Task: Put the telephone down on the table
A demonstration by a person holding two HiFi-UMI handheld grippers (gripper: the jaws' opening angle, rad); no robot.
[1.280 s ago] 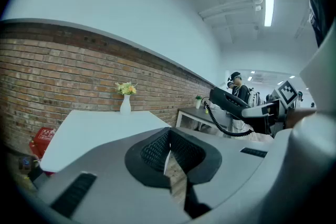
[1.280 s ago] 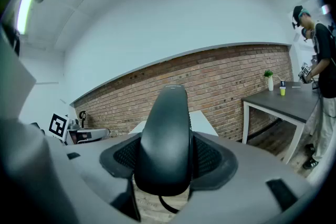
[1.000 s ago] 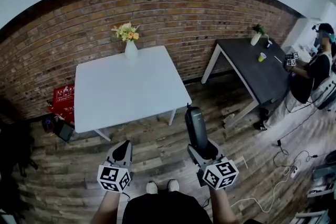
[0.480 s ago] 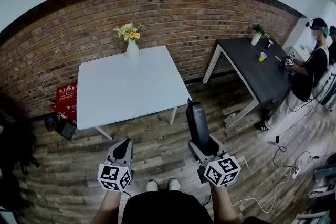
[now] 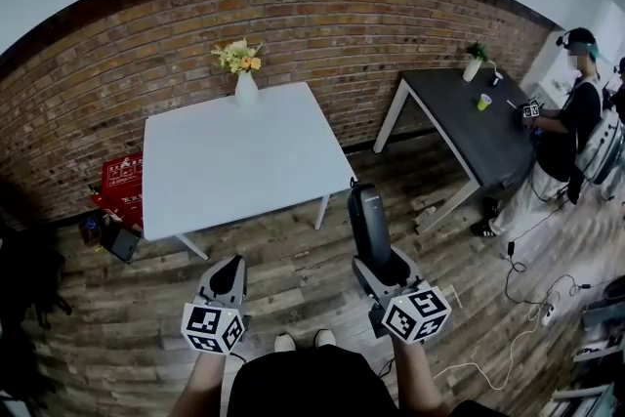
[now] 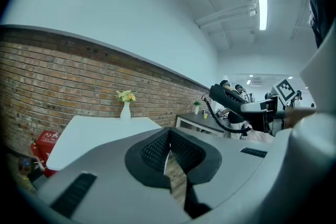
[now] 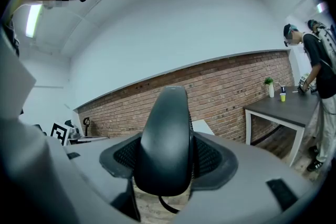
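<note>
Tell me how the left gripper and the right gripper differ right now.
The left gripper holds nothing; the right gripper is clamped on a black telephone handset, which sticks out forward. The left gripper's jaws meet at the tips; the right gripper's jaws stand wide around the handset. Both are grey, carry a cube with square markers, and hover above the wooden plank floor, short of the white square table.

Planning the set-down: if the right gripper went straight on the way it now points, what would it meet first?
Probably the white table, near its right front corner, with the telephone held in the right gripper touching first. Depth is unclear; it might just miss that corner.
</note>
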